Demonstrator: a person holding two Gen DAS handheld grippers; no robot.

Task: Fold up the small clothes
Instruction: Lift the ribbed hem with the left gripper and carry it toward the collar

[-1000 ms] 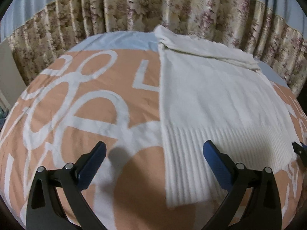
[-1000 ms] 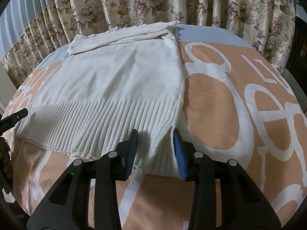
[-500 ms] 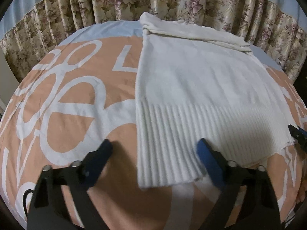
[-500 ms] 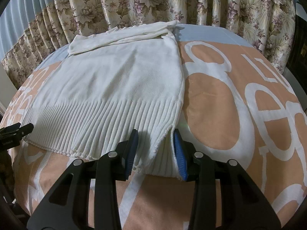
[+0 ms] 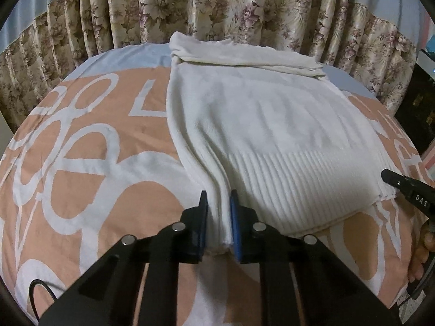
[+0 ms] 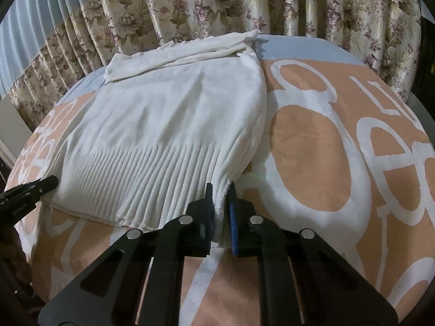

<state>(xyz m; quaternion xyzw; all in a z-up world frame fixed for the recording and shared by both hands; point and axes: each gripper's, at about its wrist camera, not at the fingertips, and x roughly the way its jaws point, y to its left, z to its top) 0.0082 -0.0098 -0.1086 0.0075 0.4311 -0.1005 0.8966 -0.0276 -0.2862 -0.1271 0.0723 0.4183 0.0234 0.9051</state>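
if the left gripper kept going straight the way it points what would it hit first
The white sweater: the left gripper already pinches its ribbed hem corner, so more sweater lies ahead, then probably the bedspread beneath.

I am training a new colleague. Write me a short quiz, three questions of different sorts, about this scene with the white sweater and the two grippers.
1. True or false: the left hand-held gripper is shut on the ribbed hem of the white knitted sweater.
2. Which covers the bed? A) an orange bedsheet with white letters B) a plain green blanket
3. Fill in: the right hand-held gripper grips the hem's ____ corner, as its own camera shows it.

Key: 1 true. 2 A. 3 right. Both hand-held grippers have just closed on hem corners, so the hem is now pinched at both ends.
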